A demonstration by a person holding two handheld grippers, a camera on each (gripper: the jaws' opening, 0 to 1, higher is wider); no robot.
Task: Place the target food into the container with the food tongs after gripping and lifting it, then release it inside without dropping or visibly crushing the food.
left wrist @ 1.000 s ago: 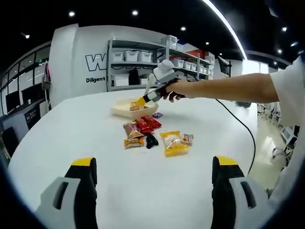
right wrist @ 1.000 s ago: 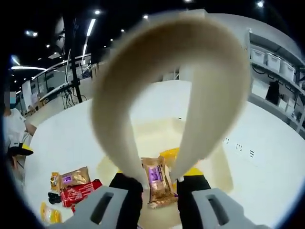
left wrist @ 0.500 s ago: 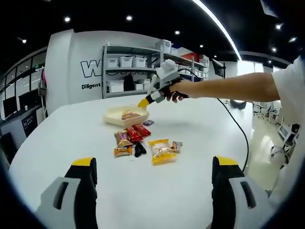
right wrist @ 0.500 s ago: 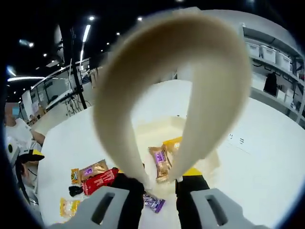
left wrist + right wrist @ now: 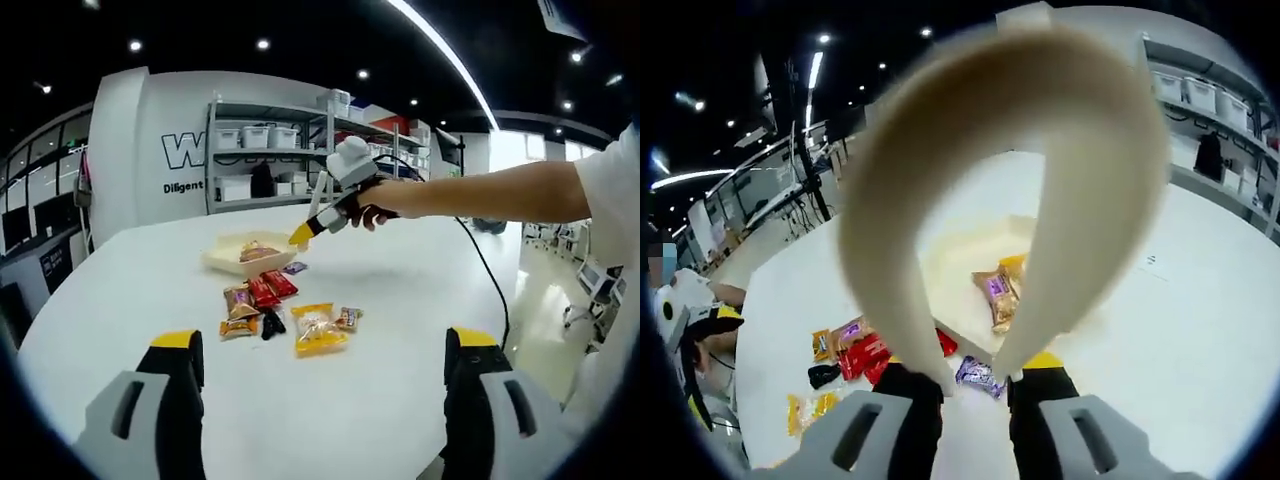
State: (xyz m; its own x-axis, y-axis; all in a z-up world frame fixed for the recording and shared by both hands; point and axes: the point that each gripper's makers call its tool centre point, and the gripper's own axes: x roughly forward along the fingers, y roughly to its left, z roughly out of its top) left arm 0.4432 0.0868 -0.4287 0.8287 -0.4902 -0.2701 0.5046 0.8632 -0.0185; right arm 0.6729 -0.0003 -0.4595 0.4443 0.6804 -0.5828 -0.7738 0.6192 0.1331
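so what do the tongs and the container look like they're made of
The beige looped tongs look like matte plastic or silicone: one smooth, dull, bent band, no metal shine. The shallow cream container looks like thin moulded plastic or pulp with a dull finish; which one can't be told from here.

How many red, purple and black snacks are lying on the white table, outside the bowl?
Red packets: 2
Purple packet: 1
Black snack: 1
Total: 4

White table (image 5: 400,300), container (image 5: 222,262), perhaps eight snack packets (image 5: 318,329)
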